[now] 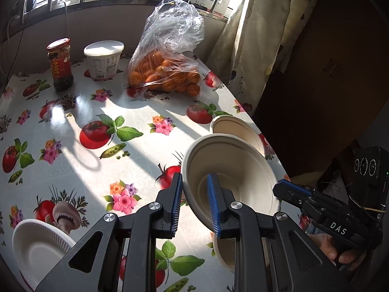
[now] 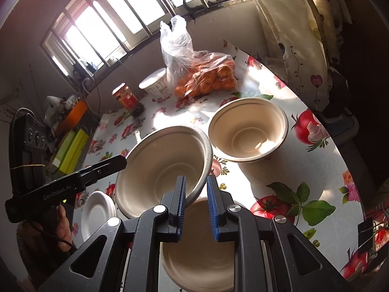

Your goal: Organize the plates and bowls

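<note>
Both grippers clench one beige bowl (image 2: 160,163) by opposite rims, holding it tilted above the table (image 1: 73,126): left gripper (image 1: 194,194), right gripper (image 2: 196,194). A second bowl (image 2: 248,131) sits just beyond it to the right, and another (image 2: 194,255) lies beneath.

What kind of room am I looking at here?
Probably a home kitchen or dining corner: a table with a fruit-and-flower patterned oilcloth, a clear plastic bag of oranges, a red-lidded sauce jar, and a barred window behind.

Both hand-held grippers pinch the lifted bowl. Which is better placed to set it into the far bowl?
Probably the right hand-held gripper: it pinches the lifted bowl at the rim nearest the far bowl, just ahead. The left hand-held gripper grips the opposite side.
</note>
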The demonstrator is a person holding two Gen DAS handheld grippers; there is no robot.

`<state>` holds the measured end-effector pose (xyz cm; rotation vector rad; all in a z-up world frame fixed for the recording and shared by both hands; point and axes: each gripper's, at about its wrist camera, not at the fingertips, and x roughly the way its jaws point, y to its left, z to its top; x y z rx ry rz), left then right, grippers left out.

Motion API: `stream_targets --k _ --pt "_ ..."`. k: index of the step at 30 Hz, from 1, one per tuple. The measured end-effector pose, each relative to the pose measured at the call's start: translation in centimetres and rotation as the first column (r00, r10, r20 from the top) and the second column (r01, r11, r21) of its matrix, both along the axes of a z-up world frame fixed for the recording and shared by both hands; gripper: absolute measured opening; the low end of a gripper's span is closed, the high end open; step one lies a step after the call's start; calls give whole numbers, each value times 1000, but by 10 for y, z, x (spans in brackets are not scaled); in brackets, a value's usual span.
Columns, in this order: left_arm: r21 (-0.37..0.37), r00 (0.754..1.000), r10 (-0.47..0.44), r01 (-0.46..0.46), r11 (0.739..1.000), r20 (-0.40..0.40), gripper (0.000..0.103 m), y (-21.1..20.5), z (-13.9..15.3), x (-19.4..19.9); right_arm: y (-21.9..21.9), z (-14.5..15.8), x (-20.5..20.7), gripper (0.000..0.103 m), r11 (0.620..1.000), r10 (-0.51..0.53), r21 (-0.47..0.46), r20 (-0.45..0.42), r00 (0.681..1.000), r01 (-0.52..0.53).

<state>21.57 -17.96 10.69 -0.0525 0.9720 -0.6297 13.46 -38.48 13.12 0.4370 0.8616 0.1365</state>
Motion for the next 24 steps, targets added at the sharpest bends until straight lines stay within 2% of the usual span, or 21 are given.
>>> stream_targets --k 12,24 --pt "-13 999 -39 40 999 8 22 -10 1 -34 -11 2 -36 18 999 -42 -2 15 999 42" --pt "-1 998 -66 66 998 -4 22 -18 -14 -61 -18 -9 -65 18 997 -76 -2 5 997 76"
